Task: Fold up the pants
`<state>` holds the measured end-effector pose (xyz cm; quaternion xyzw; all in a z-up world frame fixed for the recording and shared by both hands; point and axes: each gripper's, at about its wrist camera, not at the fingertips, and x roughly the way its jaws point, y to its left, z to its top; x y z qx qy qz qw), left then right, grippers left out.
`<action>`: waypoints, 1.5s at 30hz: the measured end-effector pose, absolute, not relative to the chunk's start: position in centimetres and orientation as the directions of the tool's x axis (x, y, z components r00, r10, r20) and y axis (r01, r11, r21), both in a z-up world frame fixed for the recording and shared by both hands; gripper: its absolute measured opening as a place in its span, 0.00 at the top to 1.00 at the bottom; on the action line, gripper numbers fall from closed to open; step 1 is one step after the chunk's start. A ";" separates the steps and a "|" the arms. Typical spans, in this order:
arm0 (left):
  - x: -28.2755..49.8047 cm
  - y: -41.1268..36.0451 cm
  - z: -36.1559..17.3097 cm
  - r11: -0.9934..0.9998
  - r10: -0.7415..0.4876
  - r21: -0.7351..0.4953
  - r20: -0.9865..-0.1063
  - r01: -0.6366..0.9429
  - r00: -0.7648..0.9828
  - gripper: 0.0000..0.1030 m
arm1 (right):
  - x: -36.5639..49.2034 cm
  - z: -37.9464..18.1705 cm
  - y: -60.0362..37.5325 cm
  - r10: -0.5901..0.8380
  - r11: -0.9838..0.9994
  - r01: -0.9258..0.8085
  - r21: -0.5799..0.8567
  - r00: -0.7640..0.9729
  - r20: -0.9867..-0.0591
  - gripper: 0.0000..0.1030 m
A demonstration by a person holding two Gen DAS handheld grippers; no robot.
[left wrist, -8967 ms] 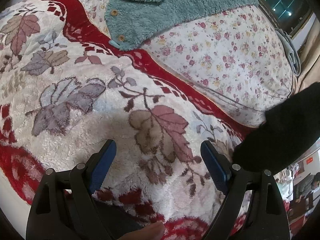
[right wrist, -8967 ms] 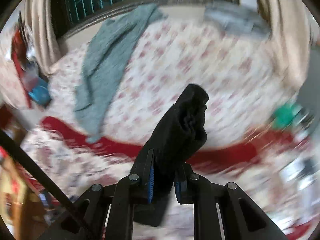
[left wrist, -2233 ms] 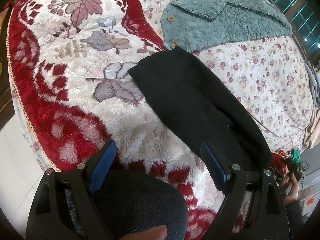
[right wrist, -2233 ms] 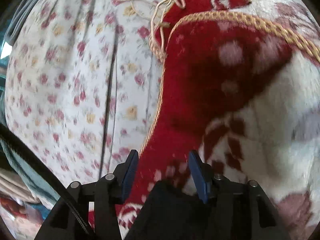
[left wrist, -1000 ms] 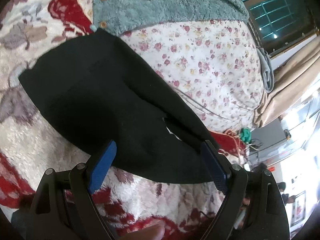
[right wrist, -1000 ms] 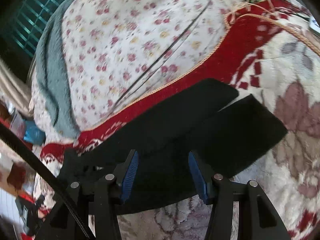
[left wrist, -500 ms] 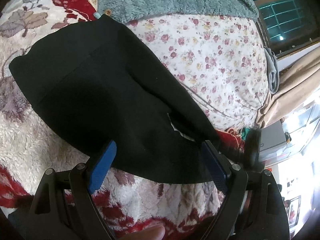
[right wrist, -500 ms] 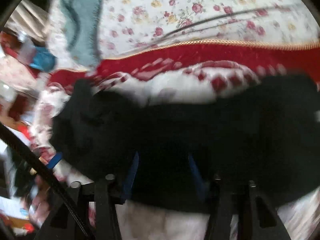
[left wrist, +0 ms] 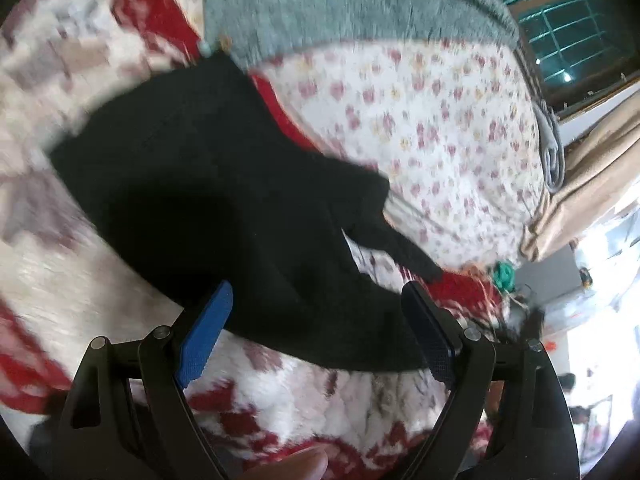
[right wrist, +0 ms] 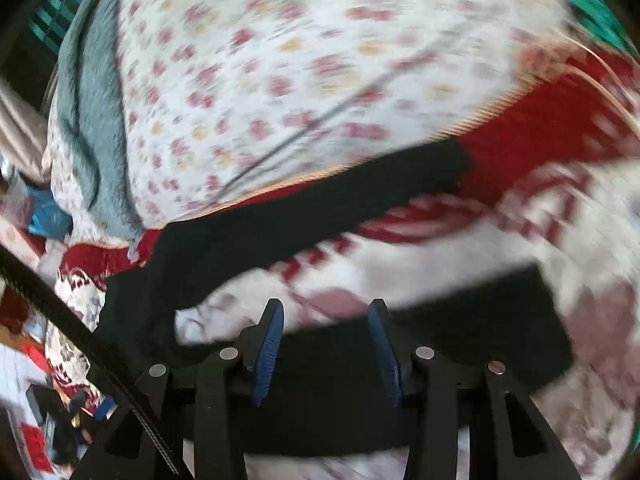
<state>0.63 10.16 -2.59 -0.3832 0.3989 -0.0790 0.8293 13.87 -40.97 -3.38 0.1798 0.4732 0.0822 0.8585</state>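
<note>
Since a second ago the two legs of the black pants (right wrist: 280,216) have spread apart on the red-and-white fleece blanket (right wrist: 440,248). Right hand-held gripper (right wrist: 326,344) is opening over one leg, pads not pressing it; left hand-held gripper (left wrist: 316,332) hangs wide open above the pants' near edge.

Bed (left wrist: 460,128) surface: white floral sheet (right wrist: 280,60) across the far part, red-and-white plush leaf-pattern blanket (left wrist: 100,280) over the near part, gold-trimmed edge lying on the sheet. Black pants (left wrist: 208,184) spread on the blanket, legs apart in a V, one leg running along the blanket's red border. Teal fleece garment (left wrist: 340,4) with wooden buttons lies on the sheet, its corner just beside the pants.
</note>
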 end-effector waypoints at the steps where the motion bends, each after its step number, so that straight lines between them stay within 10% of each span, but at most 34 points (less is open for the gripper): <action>1: 0.0 10.9 -1.9 0.702 -0.414 -0.690 -0.597 -0.176 0.687 0.16 | 12.2 -3.9 -43.3 0.303 0.912 0.073 0.403 0.543 -0.783 0.59; 7: -4.2 16.5 -0.2 0.777 -0.225 -0.569 -0.651 -0.269 0.725 0.16 | 6.6 -6.3 -51.1 0.319 0.840 0.208 0.501 0.559 -0.766 0.58; 27: -2.9 22.9 -8.2 0.284 -0.525 -0.872 -0.489 -0.398 0.697 0.16 | 9.7 -12.7 -53.4 0.402 0.605 0.299 0.739 0.687 -0.606 0.60; 41: 3.8 22.4 -8.1 0.477 -0.494 -0.821 -0.545 -0.313 0.678 0.11 | 9.9 -12.9 -53.2 0.398 0.619 0.296 0.727 0.679 -0.616 0.59; 44: 3.8 22.5 -8.2 0.484 -0.478 -0.817 -0.547 -0.314 0.687 0.37 | 10.0 -12.5 -52.9 0.381 0.653 0.297 0.697 0.666 -0.641 0.62; 45: 4.0 22.5 -8.3 0.502 -0.467 -0.801 -0.569 -0.326 0.677 0.63 | 10.3 -12.1 -52.7 0.365 0.687 0.295 0.665 0.651 -0.666 0.66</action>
